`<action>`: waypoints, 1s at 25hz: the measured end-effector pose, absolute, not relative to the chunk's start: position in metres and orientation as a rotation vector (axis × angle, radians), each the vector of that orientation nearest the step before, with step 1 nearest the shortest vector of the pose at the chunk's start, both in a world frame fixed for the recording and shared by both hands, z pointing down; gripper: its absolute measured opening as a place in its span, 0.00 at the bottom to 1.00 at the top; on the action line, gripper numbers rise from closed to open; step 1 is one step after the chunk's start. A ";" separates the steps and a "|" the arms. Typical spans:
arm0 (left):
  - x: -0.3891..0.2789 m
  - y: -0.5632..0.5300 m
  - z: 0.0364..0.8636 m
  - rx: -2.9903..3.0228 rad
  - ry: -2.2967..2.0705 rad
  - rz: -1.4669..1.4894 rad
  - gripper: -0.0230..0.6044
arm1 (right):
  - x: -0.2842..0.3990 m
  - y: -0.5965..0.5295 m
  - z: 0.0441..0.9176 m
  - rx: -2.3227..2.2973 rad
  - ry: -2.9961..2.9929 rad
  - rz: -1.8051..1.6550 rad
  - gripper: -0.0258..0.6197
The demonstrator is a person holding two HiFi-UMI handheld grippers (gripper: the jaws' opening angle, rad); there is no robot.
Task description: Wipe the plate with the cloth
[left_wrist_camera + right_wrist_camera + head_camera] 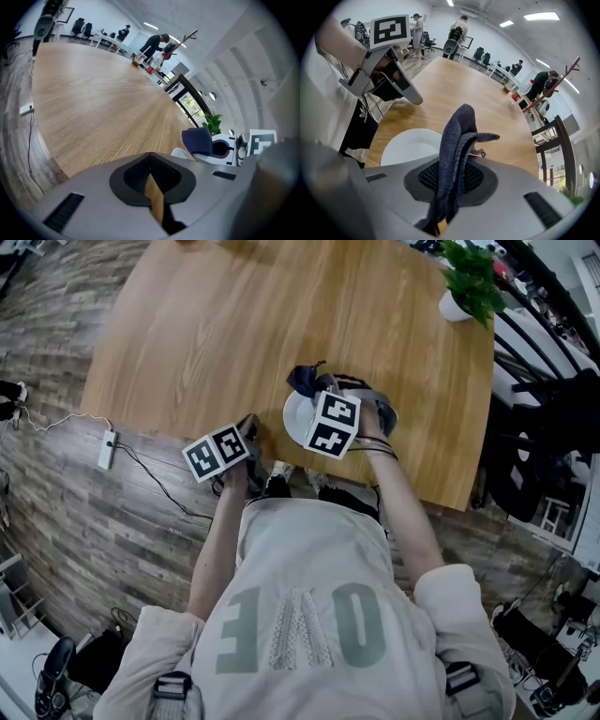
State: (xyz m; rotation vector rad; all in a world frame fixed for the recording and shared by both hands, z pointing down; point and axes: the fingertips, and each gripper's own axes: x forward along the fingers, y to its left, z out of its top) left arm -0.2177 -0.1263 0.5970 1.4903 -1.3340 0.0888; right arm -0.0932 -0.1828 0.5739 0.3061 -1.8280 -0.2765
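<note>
Pale wood table (234, 324) fills the upper half of the head view, with grey plank floor (56, 521) around it. On it, close to the near edge and right of middle, lies the white plate (298, 418), directly in front of the person. The dark blue cloth (305, 379) hangs at the plate's far left rim; whether it touches the plate cannot be told. The right gripper (452, 180) has the cloth pinched between its jaws, which are closed tight on it. In the right gripper view the fabric stands up from the jaws in a folded ridge, and part of the plate shows below and to the left. That gripper points steeply down over the plate, its marker cube covering much of it in the head view.

The left gripper (151, 176) is beside the plate on its left, near the table's near edge and apart from the plate. Its jaws are closed together with nothing between them.

Farther out, a green plant (473, 277) in a white pot (453, 307) stands at the table's far right corner. A power strip (107, 448) with its cable lies on the floor to the left. Office chairs, a coat rack (555, 84) and several people show far behind in both gripper views.
</note>
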 end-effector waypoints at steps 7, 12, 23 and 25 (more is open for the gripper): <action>-0.232 -0.116 0.600 1.432 -1.352 0.045 0.05 | -0.105 -0.172 0.600 0.183 -1.740 -0.362 0.13; -0.237 -0.111 0.603 1.411 -1.339 0.015 0.05 | -0.121 -0.142 0.598 0.075 -1.737 -0.417 0.13; -0.241 -0.138 0.568 1.501 -1.345 -0.079 0.05 | -0.123 -0.068 0.601 -0.094 -1.774 -0.378 0.13; -0.241 -0.142 0.565 1.517 -1.340 -0.081 0.05 | -0.124 -0.071 0.598 -0.082 -1.779 -0.376 0.13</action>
